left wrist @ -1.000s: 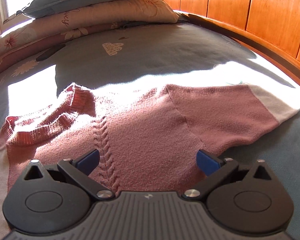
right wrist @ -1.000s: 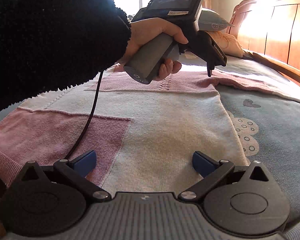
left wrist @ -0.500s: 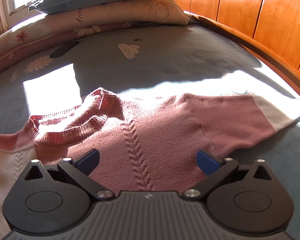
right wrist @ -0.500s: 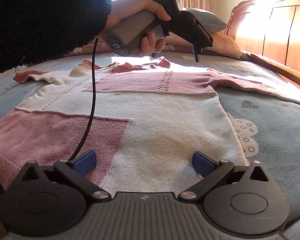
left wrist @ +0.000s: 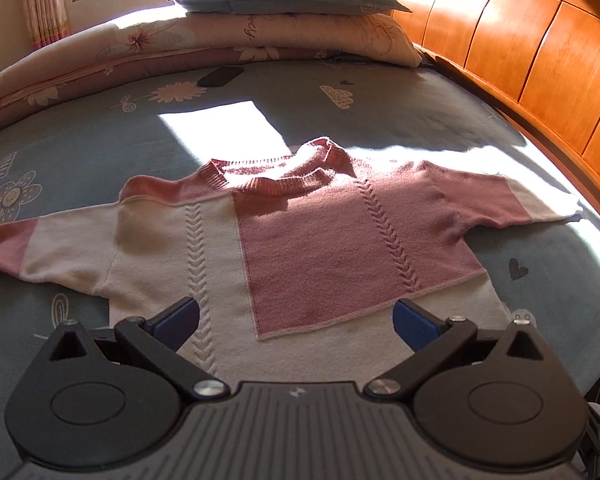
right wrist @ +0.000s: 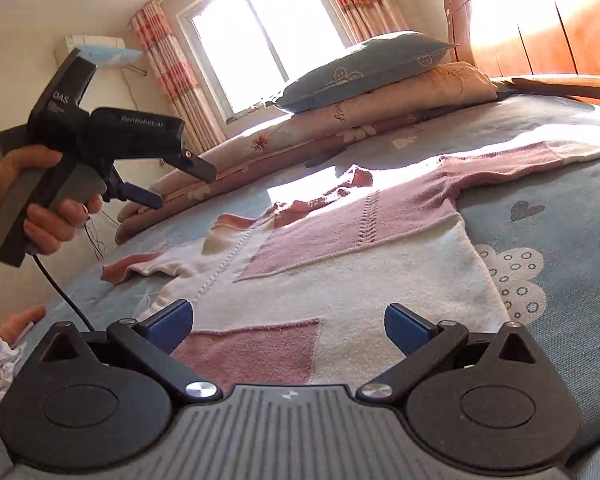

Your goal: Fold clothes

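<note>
A pink and cream knitted sweater (left wrist: 300, 240) lies spread flat on the bed, collar toward the pillows and both sleeves stretched out sideways. My left gripper (left wrist: 296, 322) hovers open above its lower body, holding nothing. In the right wrist view the same sweater (right wrist: 340, 256) stretches away from my right gripper (right wrist: 288, 326), which is open over the hem with nothing between its fingers. That view also shows the left gripper (right wrist: 168, 184), held up in a hand at the left, well above the bed.
The sweater rests on a blue patterned bedsheet (left wrist: 100, 144). Stacked pillows (left wrist: 284, 16) and a rolled quilt (left wrist: 60, 76) line the far side. A wooden headboard (left wrist: 540, 52) runs along the right. A dark flat object (left wrist: 220, 77) lies near the quilt. A window (right wrist: 268, 40) is behind.
The left gripper has lifted and pulled back from the sweater's shoulder, so the whole garment now shows. The right gripper's view has tilted upward. Both stay open.
</note>
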Motion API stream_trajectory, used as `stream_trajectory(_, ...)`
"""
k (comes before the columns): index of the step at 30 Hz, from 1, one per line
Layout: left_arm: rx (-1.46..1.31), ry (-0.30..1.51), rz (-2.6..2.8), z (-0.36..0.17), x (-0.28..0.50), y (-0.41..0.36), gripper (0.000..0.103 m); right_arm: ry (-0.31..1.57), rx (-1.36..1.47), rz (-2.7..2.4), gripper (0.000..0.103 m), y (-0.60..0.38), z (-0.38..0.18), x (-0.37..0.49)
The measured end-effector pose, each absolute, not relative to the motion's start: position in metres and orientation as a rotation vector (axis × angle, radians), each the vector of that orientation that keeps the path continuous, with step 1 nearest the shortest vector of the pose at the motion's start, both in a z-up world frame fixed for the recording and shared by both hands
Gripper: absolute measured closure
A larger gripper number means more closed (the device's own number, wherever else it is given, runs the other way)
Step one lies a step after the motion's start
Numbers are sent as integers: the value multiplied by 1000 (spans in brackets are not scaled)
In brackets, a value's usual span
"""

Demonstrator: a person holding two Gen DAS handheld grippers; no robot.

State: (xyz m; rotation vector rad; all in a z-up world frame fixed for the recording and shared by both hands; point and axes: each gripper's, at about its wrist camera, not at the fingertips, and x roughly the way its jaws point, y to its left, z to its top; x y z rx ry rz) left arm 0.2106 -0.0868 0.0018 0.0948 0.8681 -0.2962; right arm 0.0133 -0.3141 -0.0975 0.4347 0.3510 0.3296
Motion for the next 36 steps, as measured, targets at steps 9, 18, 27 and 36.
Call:
stream_trajectory(9, 160, 890, -272, -79, 154, -66, 1, 463, 246, 246, 0, -320, -114, 32)
stream_trajectory(18, 99, 838, -256, -118, 94, -42, 1, 593, 126, 203, 0, -300, -142, 44)
stream_trajectory(27, 69, 818, -233, -102, 86, -23, 1, 589, 51, 167, 0, -289, -145, 43)
stream_trajectory(36, 53, 806, -234, -102, 129, -40, 1, 576, 53, 147, 0, -288, -147, 43)
